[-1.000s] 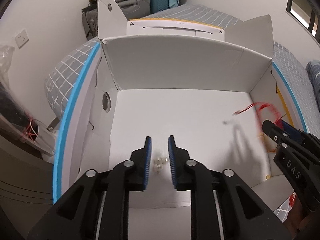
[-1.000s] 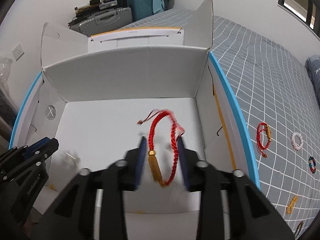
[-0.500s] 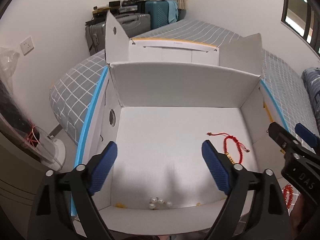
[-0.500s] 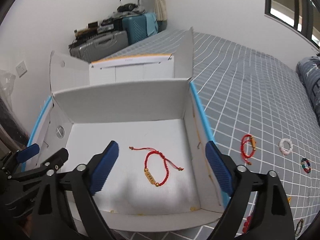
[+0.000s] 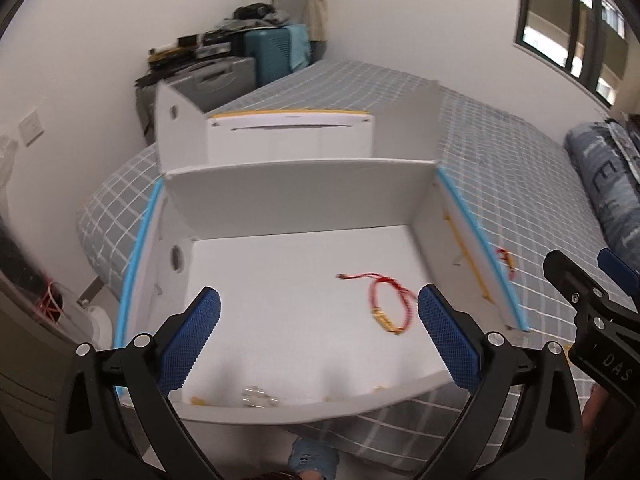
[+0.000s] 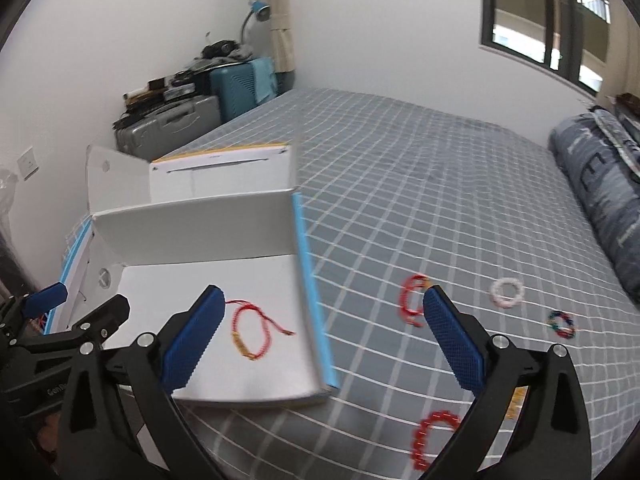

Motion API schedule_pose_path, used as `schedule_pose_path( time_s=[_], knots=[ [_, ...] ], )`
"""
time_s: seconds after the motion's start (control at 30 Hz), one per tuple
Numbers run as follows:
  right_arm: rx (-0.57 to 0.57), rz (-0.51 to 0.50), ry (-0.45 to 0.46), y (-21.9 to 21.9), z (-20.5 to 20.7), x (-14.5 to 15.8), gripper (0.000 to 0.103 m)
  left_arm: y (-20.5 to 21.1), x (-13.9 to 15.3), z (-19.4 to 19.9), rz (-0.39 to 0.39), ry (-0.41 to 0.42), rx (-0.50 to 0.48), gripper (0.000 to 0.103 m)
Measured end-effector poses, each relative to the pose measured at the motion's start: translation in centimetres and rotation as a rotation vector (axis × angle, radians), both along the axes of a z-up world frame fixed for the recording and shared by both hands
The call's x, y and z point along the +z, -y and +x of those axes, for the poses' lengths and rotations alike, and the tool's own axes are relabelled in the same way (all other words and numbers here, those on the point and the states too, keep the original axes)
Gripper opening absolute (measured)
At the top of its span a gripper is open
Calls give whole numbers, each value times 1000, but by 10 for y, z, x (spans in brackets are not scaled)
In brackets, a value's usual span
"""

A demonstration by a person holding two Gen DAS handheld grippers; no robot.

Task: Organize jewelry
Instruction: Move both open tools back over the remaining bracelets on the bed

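A white cardboard box [image 5: 296, 196] with blue edges sits open on the bed; it also shows in the right wrist view [image 6: 192, 224]. Inside lie a red cord bracelet with a gold charm [image 5: 390, 306] [image 6: 252, 330] and small clear beads [image 5: 258, 396] by the near wall. My left gripper [image 5: 316, 336] is open and empty above the box's near side. My right gripper [image 6: 320, 340] is open and empty over the box's right edge. On the bedspread lie a red bracelet [image 6: 412, 300], a white bead ring [image 6: 507, 291], a multicoloured bead ring [image 6: 561, 323] and a red bead bracelet [image 6: 432, 436].
The grey checked bedspread [image 6: 420, 184] stretches to the right and back. A folded dark quilt [image 6: 600, 184] lies at the right. Suitcases [image 6: 188, 120] stand by the far wall. A small gold piece [image 6: 514, 400] lies beside my right finger.
Both grippers opened and let go: the beads and the red cord bracelet now lie in the box. Both grippers pulled back and up; the right one swung rightwards towards the bedspread.
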State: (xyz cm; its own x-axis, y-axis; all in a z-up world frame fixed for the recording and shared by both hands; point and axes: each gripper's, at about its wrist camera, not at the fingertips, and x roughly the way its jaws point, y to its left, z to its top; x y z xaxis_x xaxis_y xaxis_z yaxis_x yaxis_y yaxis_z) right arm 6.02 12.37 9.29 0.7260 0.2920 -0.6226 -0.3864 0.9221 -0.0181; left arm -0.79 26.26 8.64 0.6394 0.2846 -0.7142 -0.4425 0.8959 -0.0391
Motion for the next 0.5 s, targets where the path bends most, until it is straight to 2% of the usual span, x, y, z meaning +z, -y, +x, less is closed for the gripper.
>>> schedule_pose_path(
  time_s=[0.5],
  knots=[
    [-247,-29,0,155,-19,7,95,128,12,21,9,17,-254,97]
  ],
)
